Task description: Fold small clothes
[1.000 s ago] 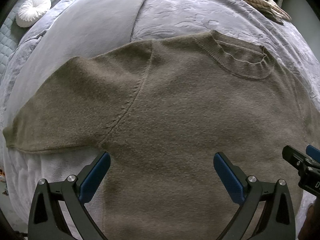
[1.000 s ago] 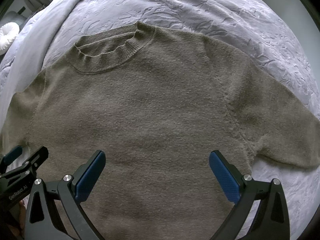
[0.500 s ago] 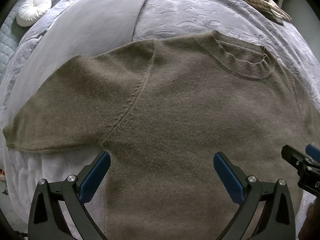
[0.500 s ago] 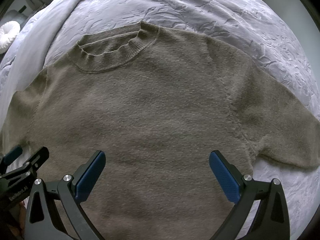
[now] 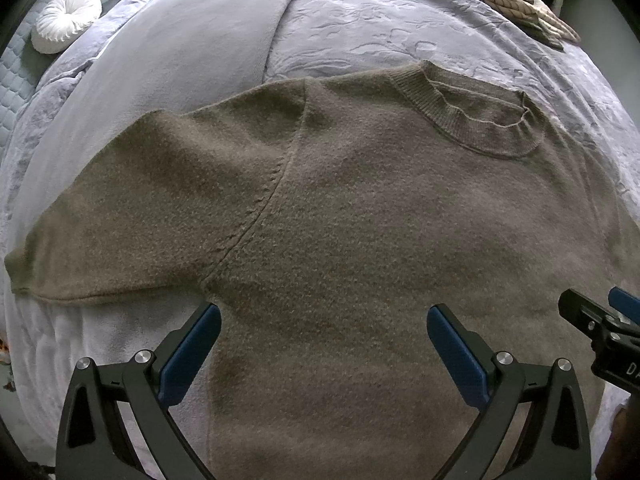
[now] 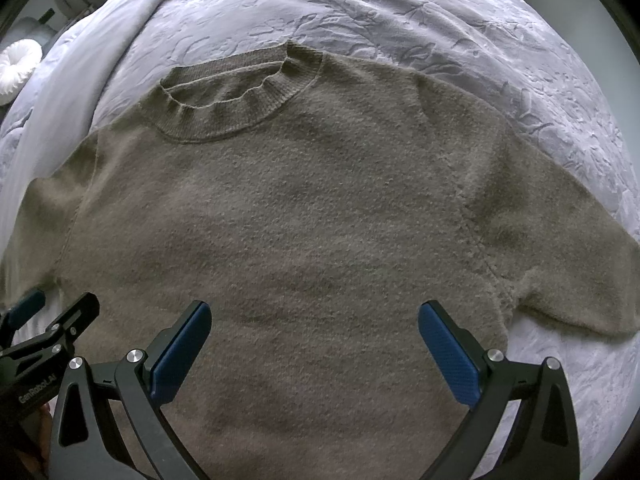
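Note:
A brown short-sleeved knit sweater (image 5: 360,220) (image 6: 300,220) lies spread flat on a lavender bedspread (image 5: 380,28) (image 6: 380,12), its ribbed collar (image 5: 480,120) (image 6: 232,96) pointing away from me. My left gripper (image 5: 324,324) hovers open over the sweater's left side, just below the left sleeve (image 5: 120,220). My right gripper (image 6: 314,320) hovers open over the right side, close to the right sleeve (image 6: 560,240). Nothing sits between either pair of blue pads. Each gripper shows at the edge of the other's view (image 5: 600,328) (image 6: 48,328).
A round white cushion (image 5: 66,20) (image 6: 16,68) lies at the far left. A pale smooth blanket (image 5: 180,40) runs along the left of the bed. A striped beige garment (image 5: 516,0) lies at the far edge of the bed.
Both views have shifted slightly; the sweater sits a little lower and closer in the right wrist view. The sweater itself lies as before and both grippers stay open.

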